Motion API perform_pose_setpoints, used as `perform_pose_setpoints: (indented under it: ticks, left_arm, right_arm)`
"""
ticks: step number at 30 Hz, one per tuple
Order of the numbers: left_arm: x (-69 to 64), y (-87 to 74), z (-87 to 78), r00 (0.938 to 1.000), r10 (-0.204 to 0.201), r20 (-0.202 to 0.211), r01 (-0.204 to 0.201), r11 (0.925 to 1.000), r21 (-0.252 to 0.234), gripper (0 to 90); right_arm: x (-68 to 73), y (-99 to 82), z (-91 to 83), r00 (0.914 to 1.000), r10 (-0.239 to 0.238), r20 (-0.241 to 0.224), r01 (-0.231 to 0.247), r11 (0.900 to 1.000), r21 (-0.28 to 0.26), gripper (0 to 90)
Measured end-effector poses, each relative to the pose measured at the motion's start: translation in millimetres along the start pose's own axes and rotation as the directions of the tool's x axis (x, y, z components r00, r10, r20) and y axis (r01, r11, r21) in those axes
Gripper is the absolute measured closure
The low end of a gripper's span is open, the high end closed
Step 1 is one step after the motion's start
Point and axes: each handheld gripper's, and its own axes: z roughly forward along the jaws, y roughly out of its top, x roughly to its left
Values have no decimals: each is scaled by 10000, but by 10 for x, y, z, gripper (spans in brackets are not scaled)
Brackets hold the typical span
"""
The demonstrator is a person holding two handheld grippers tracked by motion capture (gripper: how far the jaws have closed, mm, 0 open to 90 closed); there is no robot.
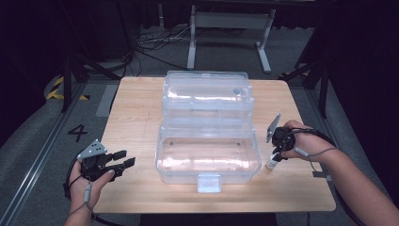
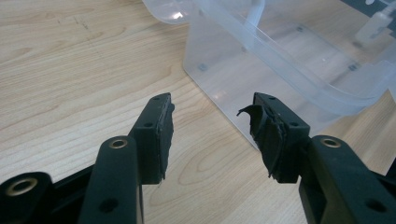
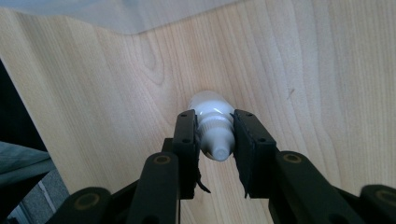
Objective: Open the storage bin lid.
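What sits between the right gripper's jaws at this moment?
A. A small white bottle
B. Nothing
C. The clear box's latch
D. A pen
A: in the right gripper view the right gripper has its pads closed on the cap end of a small white bottle standing on the wooden table.

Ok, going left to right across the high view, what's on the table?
left gripper → clear plastic box with its lid open → small white bottle → right gripper, standing over the bottle and closed on its cap end.
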Motion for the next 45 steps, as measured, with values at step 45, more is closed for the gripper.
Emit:
perform_pose_setpoints:
  ticks: [45]
  left_arm:
    - [13, 35, 32, 10000, 3, -92, -3, 10000, 15, 486]
  right_arm:
    - [356, 373, -963, 9960, -798, 396, 826, 9939, -737, 718]
